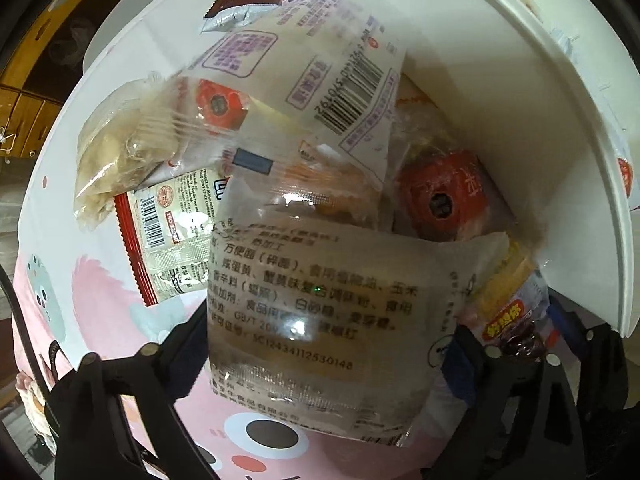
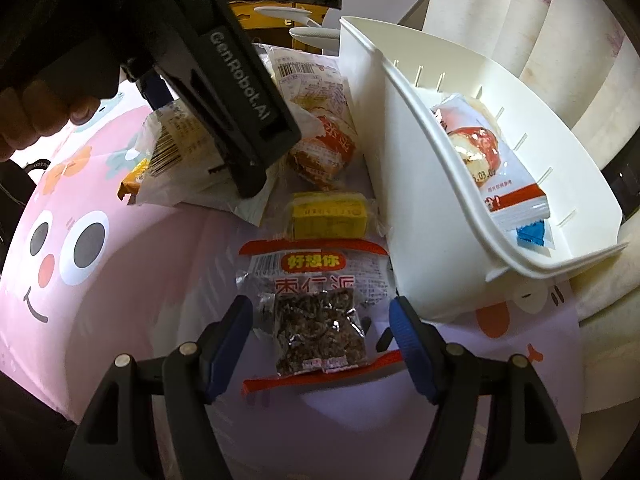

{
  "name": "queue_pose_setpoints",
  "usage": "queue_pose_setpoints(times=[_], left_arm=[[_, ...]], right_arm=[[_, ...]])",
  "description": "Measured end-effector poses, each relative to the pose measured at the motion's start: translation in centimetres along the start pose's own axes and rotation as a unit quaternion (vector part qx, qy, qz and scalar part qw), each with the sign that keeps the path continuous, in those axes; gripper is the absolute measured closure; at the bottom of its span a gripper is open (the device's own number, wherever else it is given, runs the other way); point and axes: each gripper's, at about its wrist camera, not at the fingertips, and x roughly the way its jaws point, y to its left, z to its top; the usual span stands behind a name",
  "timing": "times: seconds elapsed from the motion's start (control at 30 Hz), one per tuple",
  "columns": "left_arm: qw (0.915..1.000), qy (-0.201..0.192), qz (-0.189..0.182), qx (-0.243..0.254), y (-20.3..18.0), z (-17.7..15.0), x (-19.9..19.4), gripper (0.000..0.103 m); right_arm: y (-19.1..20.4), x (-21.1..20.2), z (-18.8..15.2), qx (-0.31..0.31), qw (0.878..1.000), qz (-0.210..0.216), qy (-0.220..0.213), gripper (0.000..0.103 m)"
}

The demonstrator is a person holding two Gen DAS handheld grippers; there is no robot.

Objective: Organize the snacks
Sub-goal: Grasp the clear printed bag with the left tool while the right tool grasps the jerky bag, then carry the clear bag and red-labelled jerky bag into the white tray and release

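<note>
The left gripper had its jaws spread wide around a clear noodle-snack packet that hid their tips, so whether the pads pressed it stayed unclear. The right gripper's jaws stood released either side of a date-walnut packet on the near tabletop, just left of the white basket, whose far end was cut off.

Your counter carries a pink cartoon-face cover. Lying directly on it: the date-walnut packet with red trim nearest you, the yellow-wrapped bar just beyond it, and a loose heap of clear snack packets further back. The white bin stands on the cover just right of the packets.
</note>
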Motion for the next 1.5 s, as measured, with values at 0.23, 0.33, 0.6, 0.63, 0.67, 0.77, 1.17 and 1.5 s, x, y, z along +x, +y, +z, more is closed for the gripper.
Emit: queue_pose_setpoints(times=[0.23, 0.33, 0.6, 0.63, 0.67, 0.77, 1.17, 1.5], left_arm=[[0.9996, -0.010, 0.009, -0.025, 0.6, -1.8, -1.5, 0.023], [0.9993, -0.011, 0.014, -0.032, 0.9, -2.5, -2.1, 0.023], [0.9987, -0.034, 0.016, -0.034, 1.1, -5.5, -4.4, 0.023], [0.9987, -0.036, 0.016, -0.034, 1.1, -6.2, -4.8, 0.023], [0.9987, -0.037, 0.016, -0.033, 1.1, -6.9, -5.1, 0.023], [0.9985, -0.041, 0.013, -0.033, 1.4, -9.1, -5.8, 0.023], [0.9973, -0.066, 0.005, -0.034, 3.5, -19.2, -10.2, 0.023], [0.9961, -0.085, -0.005, -0.023, 2.9, -24.9, -12.9, 0.023]], right_arm=[[0.2, -0.8, -0.8, 0.013, 1.000, -0.005, 0.013, 0.039], [0.2, -1.0, -1.0, 0.022, 1.000, -0.006, 0.021, 0.042], [1.6, -2.1, -2.2, 0.015, 0.999, -0.008, 0.031, 0.063], [1.7, -2.3, -2.4, 0.019, 0.999, -0.009, 0.034, 0.063], [1.8, -2.5, -2.6, 0.022, 0.999, -0.009, 0.037, 0.063], [2.0, -3.0, -3.1, 0.036, 0.998, -0.005, 0.048, 0.064], [2.0, -7.0, -5.4, 0.131, 0.989, 0.022, 0.070, 0.064], [0.3, -12.2, -6.5, 0.188, 0.981, 0.001, 0.051, 0.064]])
